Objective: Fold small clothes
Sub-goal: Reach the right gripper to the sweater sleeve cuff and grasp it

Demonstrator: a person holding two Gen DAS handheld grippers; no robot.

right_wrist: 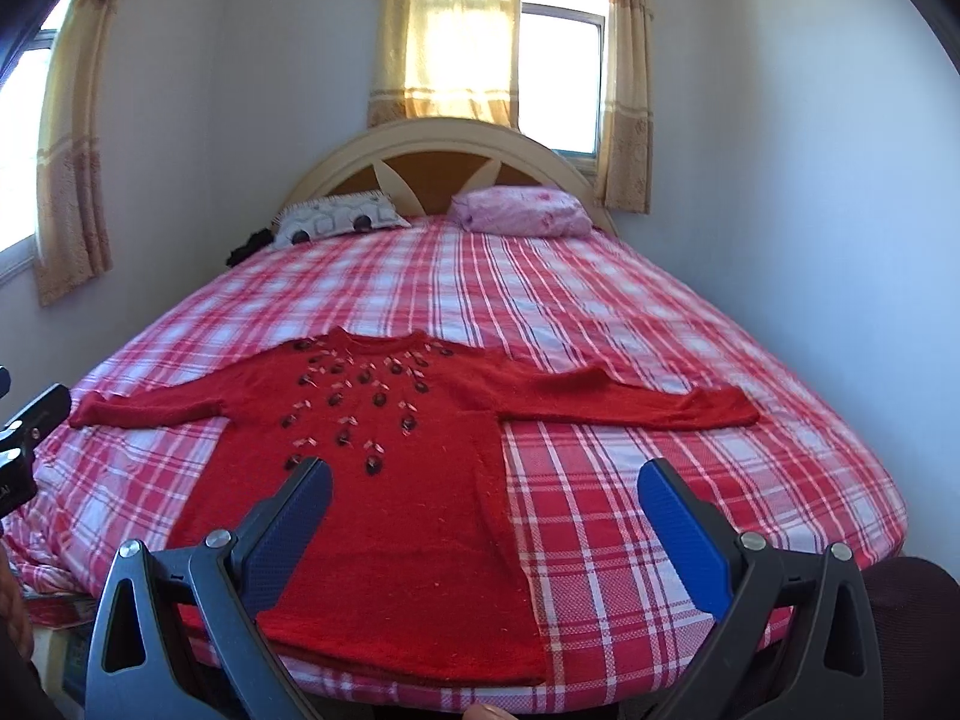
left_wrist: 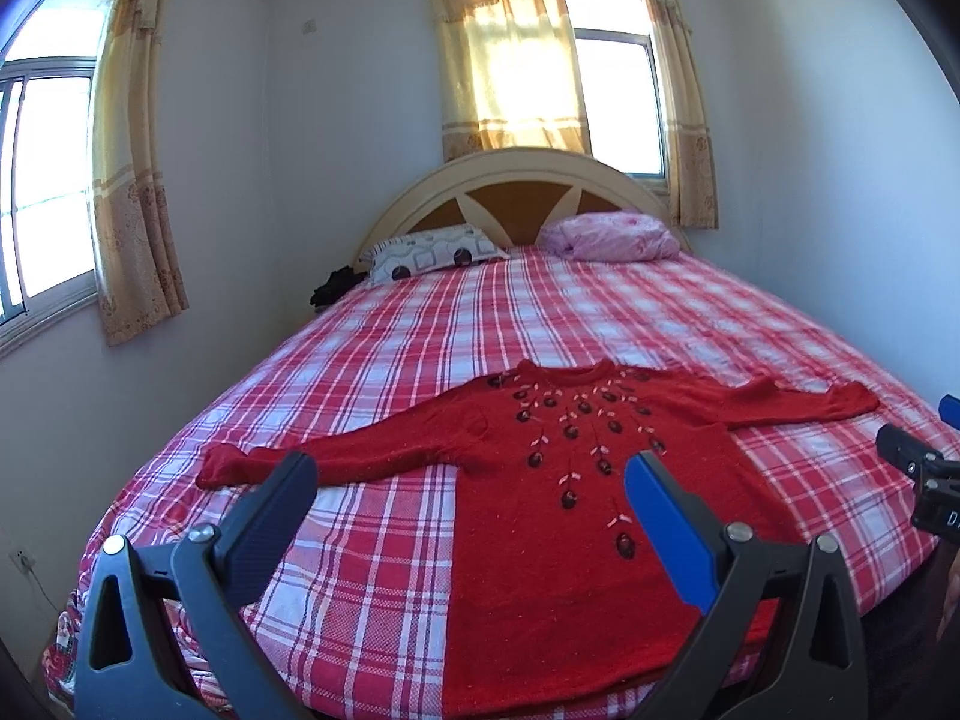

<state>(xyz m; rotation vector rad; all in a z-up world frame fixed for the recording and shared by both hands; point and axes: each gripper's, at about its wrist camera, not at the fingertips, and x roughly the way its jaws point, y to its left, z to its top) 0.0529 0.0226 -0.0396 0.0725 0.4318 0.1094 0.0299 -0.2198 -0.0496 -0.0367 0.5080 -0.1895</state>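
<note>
A small red knitted sweater (left_wrist: 540, 516) with dark beaded flowers lies flat, front up, on the near part of the bed, both sleeves spread sideways, hem at the near edge. It also shows in the right wrist view (right_wrist: 396, 510). My left gripper (left_wrist: 471, 468) is open and empty, held above the sweater's left side and hem. My right gripper (right_wrist: 486, 474) is open and empty, above the sweater's right side. The right gripper's body shows at the right edge of the left wrist view (left_wrist: 918, 468).
The bed (left_wrist: 600, 312) has a red and white plaid sheet. A patterned pillow (left_wrist: 432, 252) and a pink pillow (left_wrist: 612, 237) lie by the headboard (left_wrist: 510, 180). A dark item (left_wrist: 333, 291) sits at the far left corner. Walls and curtained windows surround the bed.
</note>
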